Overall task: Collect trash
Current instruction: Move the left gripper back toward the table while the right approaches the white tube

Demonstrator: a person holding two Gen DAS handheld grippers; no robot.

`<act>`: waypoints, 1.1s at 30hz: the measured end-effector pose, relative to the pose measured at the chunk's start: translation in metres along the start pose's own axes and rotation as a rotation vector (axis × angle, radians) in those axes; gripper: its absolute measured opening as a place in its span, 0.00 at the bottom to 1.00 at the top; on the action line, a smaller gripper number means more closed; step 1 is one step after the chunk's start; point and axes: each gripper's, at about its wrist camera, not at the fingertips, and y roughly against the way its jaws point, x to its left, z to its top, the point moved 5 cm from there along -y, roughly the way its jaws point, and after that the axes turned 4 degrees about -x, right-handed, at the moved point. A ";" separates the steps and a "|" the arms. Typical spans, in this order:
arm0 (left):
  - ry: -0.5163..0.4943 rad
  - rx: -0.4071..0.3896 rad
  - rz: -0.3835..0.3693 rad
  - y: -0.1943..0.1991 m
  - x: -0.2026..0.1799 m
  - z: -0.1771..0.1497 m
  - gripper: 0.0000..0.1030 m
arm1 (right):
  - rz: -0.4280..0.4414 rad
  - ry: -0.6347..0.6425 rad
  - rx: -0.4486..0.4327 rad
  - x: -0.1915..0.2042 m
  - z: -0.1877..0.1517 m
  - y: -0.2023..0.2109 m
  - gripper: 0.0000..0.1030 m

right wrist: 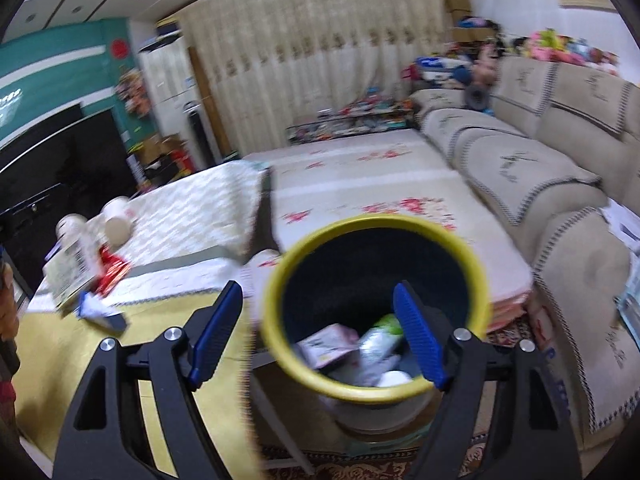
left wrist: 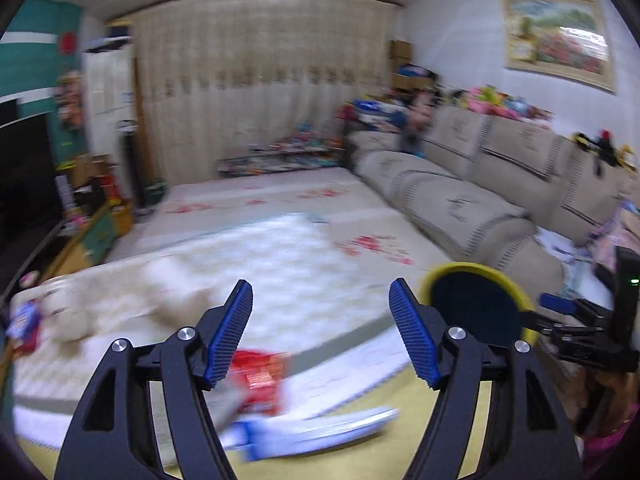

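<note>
Holding the left tongs (left wrist: 320, 292) spread wide and gripping nothing, hovering low over the worktop (left wrist: 400, 400). Looking down at a crumpled red wrapper (left wrist: 260, 376) lying just below the gap, toward 7 o'clock, touching or overlapping a blue-and-white packet (left wrist: 312, 428) at 6 o'clock; blur making it hard to tell which is lying on top. Holding the right tongs (right wrist: 318, 292) equally wide and equally empty, pointing into the yellow-rimmed bin (right wrist: 276, 280) standing beside the worktop, at 3 o'clock in the left view. Seeing a pink packet (right wrist: 328, 344) and a green-and-white pouch (right wrist: 380, 336) already lying at the bottom of it. Noting, from the right view, more litter at 9 o'clock on the worktop: a printed carton (right wrist: 70, 268) and two pale cups (right wrist: 118, 224) lying tipped on the lace cloth. Judging the wrapper and packet to be very light, thin, limp and probably slick, likely crushing flat and sliding rather than resisting. Suggesting a pinch across a raised crease or a bunched edge rather than the flat face, closing fully. Expecting the cups to be light but round and prone to rolling, so taking them across the rim wall.
</note>
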 end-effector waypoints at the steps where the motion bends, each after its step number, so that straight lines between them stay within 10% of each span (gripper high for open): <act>1: 0.004 -0.004 0.031 0.004 0.015 -0.004 0.70 | 0.019 0.012 0.007 0.011 -0.001 -0.003 0.71; 11: 0.121 -0.033 0.330 0.037 0.166 -0.059 0.70 | 0.260 0.237 0.099 0.148 -0.015 -0.025 0.72; 22: 0.181 -0.037 0.267 0.027 0.169 -0.065 0.71 | 0.289 0.615 0.214 0.241 -0.038 -0.069 0.80; 33: 0.178 -0.020 0.250 0.024 0.161 -0.066 0.71 | 0.339 0.581 0.355 0.225 -0.041 -0.092 0.80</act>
